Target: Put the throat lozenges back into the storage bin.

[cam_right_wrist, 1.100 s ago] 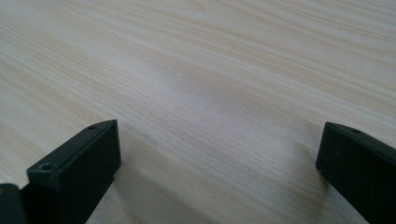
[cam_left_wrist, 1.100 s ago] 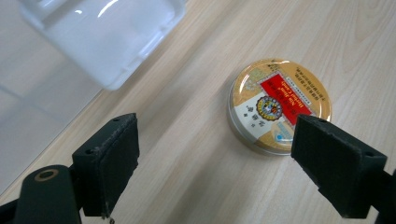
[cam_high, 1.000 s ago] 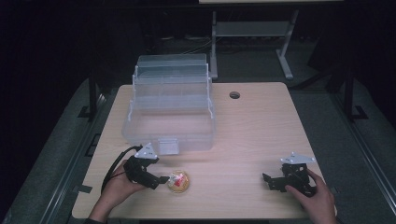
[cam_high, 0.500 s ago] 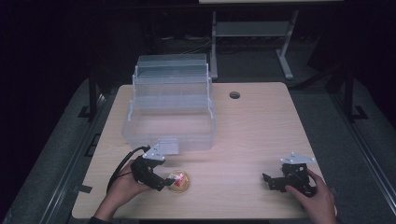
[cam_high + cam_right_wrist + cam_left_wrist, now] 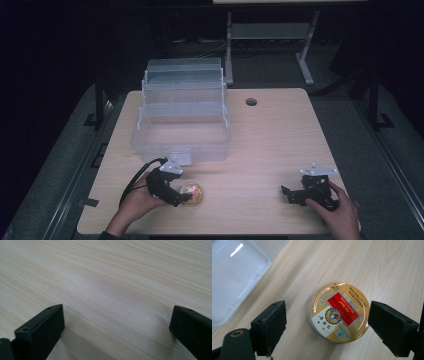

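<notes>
Wooden table under dim light; left gripper jaws wide apart either side of round tin, untouched, near clear box; right gripper agape, resting low, well right of tin.

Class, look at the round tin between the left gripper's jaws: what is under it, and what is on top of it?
The round tin lies flat on the wooden table. On top is its printed lid with a red label. The wood directly beneath stays covered.

Gold round tin with red label, black gripper.
</notes>
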